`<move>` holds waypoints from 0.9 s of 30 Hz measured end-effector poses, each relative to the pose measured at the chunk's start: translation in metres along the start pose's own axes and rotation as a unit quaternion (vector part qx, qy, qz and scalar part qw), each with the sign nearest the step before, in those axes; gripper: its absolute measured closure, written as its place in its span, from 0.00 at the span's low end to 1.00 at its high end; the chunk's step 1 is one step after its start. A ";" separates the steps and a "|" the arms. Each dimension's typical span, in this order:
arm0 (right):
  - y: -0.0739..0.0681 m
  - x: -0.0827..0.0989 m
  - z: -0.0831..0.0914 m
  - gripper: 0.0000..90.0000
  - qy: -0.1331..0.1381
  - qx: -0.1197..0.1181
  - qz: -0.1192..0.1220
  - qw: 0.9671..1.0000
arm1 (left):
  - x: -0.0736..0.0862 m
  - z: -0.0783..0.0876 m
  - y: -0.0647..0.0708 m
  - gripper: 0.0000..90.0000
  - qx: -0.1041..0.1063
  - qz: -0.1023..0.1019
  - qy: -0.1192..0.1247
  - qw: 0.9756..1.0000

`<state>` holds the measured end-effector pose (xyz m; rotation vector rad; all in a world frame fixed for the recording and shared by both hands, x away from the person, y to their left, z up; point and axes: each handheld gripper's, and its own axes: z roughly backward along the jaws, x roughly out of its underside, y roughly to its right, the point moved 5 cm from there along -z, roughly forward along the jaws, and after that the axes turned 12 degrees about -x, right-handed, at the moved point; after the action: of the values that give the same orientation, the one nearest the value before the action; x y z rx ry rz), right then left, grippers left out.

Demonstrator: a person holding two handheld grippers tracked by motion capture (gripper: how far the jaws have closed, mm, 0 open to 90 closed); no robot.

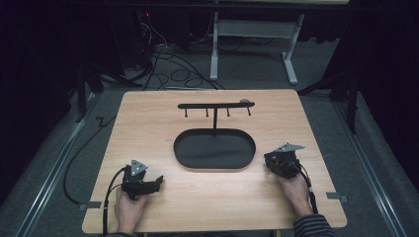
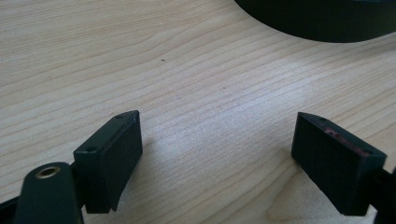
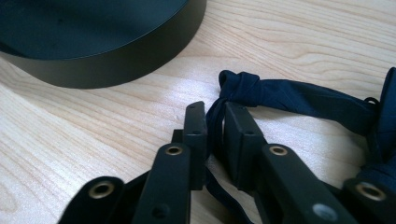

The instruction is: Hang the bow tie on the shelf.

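Note:
A dark blue fabric strap with a knot lies on the wooden table, just right of a black oval tray. A thin fold of the strap runs between the two jaws of my right gripper, which is shut on it. In the high view that gripper sits at the tray's right end. My left gripper rests at the front left of the table. Its jaws stand wide apart over bare wood with nothing between them.
A post rises from the tray's back edge and carries a black bar with several small hooks. The tray's wall is close to my right jaws, and its edge lies ahead of my left jaws. Cables and a table frame lie beyond.

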<state>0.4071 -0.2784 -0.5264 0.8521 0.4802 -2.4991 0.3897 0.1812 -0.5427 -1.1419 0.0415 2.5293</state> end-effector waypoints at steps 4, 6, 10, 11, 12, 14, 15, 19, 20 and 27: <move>0.001 0.000 0.000 0.99 -0.002 -0.005 0.001 1.000 | 0.000 0.000 0.000 0.19 -0.001 0.000 0.000 1.000; 0.000 0.000 0.000 1.00 -0.003 -0.002 0.005 1.000 | 0.000 0.000 0.000 0.19 0.000 0.000 -0.001 1.000; 0.000 0.000 0.001 1.00 -0.002 0.001 0.008 1.000 | 0.000 0.000 0.000 0.19 0.000 0.000 0.000 1.000; -0.001 0.000 0.003 1.00 0.000 0.002 0.008 1.000 | 0.000 0.000 0.000 0.19 0.000 0.000 0.000 1.000; -0.001 -0.001 0.004 1.00 0.005 0.001 0.009 1.000 | 0.000 0.000 0.000 0.19 0.000 0.000 0.000 1.000; -0.002 -0.002 0.009 1.00 0.016 -0.002 0.010 1.000 | 0.000 0.000 0.000 0.19 -0.001 0.000 0.000 1.000; -0.002 -0.003 0.012 1.00 0.022 -0.003 0.011 1.000 | 0.000 0.000 0.000 0.19 0.000 0.000 0.000 1.000; -0.004 -0.007 0.025 1.00 0.051 -0.014 0.008 0.999 | 0.000 0.000 0.000 0.19 0.000 0.000 0.000 1.000; -0.004 -0.007 0.025 1.00 0.051 -0.014 0.008 0.999 | 0.000 0.000 0.000 0.19 0.000 0.000 0.000 1.000; -0.010 -0.018 0.050 1.00 0.105 -0.030 0.013 0.994 | 0.000 0.000 0.000 0.19 -0.001 0.001 0.001 1.000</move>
<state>0.3905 -0.2871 -0.4754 1.0971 0.6069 -2.3696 0.3896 0.1809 -0.5427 -1.1467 0.0427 2.5305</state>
